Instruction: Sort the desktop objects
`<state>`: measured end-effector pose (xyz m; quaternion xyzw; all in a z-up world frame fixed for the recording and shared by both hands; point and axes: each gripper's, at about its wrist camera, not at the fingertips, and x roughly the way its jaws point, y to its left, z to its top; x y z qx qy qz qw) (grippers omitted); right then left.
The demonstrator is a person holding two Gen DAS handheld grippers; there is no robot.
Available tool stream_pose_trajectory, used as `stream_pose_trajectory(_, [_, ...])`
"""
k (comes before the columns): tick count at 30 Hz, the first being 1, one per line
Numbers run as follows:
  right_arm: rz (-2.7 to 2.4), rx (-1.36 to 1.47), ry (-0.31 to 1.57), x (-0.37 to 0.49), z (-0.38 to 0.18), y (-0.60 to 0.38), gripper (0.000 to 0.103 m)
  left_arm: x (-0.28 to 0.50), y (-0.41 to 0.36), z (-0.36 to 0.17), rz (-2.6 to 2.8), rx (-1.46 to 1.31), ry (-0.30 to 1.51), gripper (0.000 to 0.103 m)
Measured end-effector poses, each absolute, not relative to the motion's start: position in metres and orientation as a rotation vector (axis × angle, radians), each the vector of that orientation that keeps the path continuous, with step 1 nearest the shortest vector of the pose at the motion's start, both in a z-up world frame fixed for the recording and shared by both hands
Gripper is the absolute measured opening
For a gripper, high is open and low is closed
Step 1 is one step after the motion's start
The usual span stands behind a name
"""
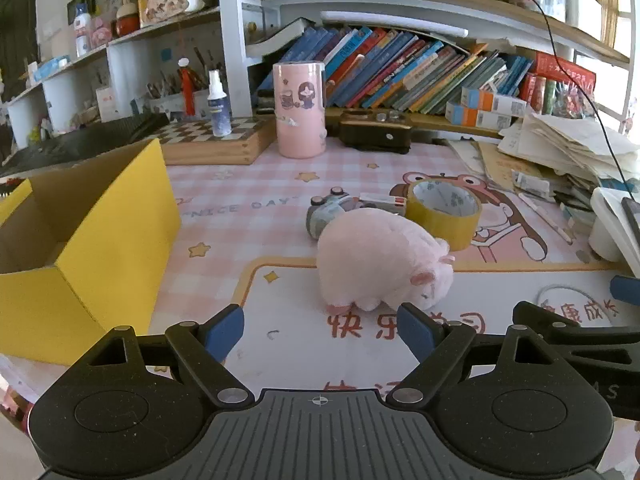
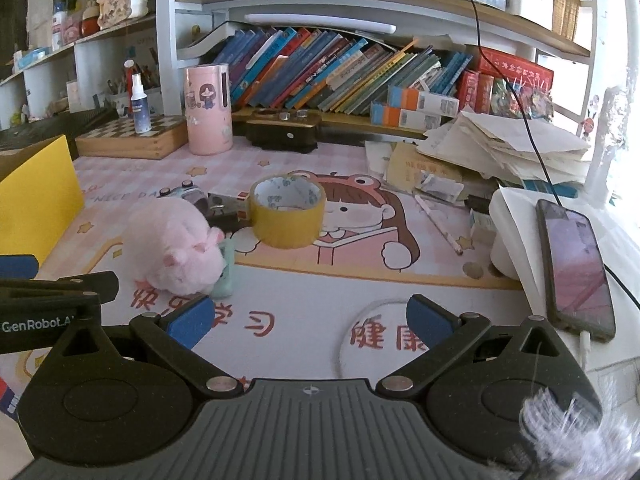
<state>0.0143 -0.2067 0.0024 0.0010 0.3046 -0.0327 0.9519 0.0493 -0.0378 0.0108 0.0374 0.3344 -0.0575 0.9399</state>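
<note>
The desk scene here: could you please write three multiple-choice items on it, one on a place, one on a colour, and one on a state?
1. Where does the tape roll sit relative to the pink plush toy, seen from the right wrist?
A. To its right
B. On top of it
C. Inside the box

2. What colour is the outside of the open box?
A. Green
B. Yellow
C. White

3. How do the left gripper and right gripper stand?
A. Both shut on the toy
B. One holds the tape
C. Both open, holding nothing

Answers: 1 A, the roll lies right of the toy on the mat. 2 B, its outer walls are yellow. 3 C, a wide gap shows between each pair of blue pads.
</note>
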Motion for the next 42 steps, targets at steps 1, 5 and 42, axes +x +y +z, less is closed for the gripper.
stream_pose_trajectory(1, [-0.066,0.001,0.618,0.015,0.002,-0.208,0.103,0.051,-0.04,0.01,-0.118,0.077,0.684,0.086])
stream_pose_trajectory(5, [-0.071,0.003,0.618,0.019,0.001,-0.215,0.103,0.056,-0.047,0.009,-0.124,0.081,0.688,0.086])
stream_pose_trajectory(42, [-0.116,0.028,0.533,0.041,0.012,-0.251,0.103,0.093,-0.08,0.014,-0.145,0.059,0.666,0.094])
